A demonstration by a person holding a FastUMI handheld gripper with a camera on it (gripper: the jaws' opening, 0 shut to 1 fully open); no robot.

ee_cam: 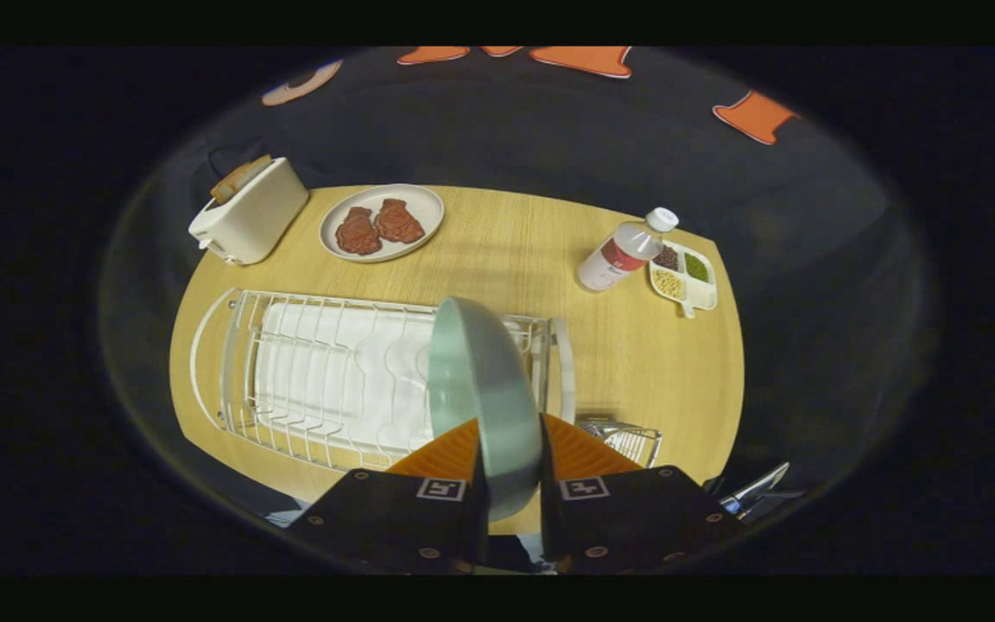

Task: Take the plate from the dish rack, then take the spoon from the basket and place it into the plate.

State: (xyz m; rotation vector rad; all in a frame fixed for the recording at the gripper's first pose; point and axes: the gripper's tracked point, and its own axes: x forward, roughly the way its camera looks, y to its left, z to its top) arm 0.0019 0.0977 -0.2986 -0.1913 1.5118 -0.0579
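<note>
**Plate clamped on edge**

Your gripper (510, 466) is clenched on the green plate (480, 389), both fingers pressing its rim, held upright above the dish rack (325, 380). From the plate, the wire basket (627, 436) sits at four o'clock, the toaster (249, 212) at ten, the bottle (623, 255) at one.

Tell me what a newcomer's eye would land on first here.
First comes the pale green plate, held on edge between the fingers of the gripper, lifted above the white wire dish rack. Next, beyond the rack on the wooden table, sits a plate with two pieces of red meat, with a white toaster beside it.
</note>
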